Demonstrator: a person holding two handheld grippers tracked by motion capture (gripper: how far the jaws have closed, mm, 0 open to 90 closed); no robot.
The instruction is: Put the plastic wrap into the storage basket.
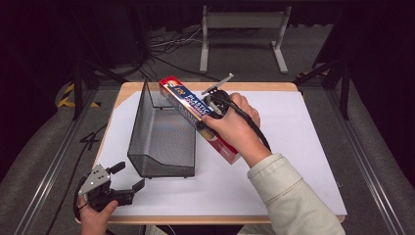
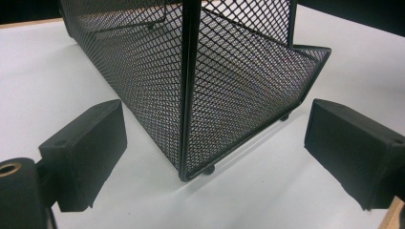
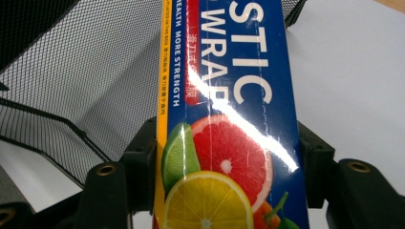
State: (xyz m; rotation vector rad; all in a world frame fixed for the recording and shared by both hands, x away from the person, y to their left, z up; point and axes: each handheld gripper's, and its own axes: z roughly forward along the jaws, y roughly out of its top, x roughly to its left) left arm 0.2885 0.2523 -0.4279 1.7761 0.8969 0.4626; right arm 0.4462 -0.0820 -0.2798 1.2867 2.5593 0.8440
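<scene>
While the left gripper [image 1: 126,182] rests at the near left corner of the table [image 1: 303,142] with its 2 jaws spread apart and nothing between them, it faces the near corner of the black mesh basket [image 1: 161,142] without touching it. In the left gripper view, that corner post of the mesh basket [image 2: 188,90] stands between the 2 open jaws but farther off, clear of both pads.

Beyond it, right of centre, the right gripper [image 1: 208,120] is clamped across the width of the plastic wrap box [image 1: 188,100]. In the right gripper view, both jaws press the long sides of the plastic wrap box [image 3: 229,143], and basket mesh lies behind it to the left.

The box is held off the table, lying diagonally, its far end over the basket's right rim and its near end toward the person.

Step in hand, as judged: transfer of the box toward the basket. The next move likely calls for aligning the box with the basket's long axis, then lowering it inside the rim before the jaws part. The left gripper is placed to steady the basket if it slides.
</scene>
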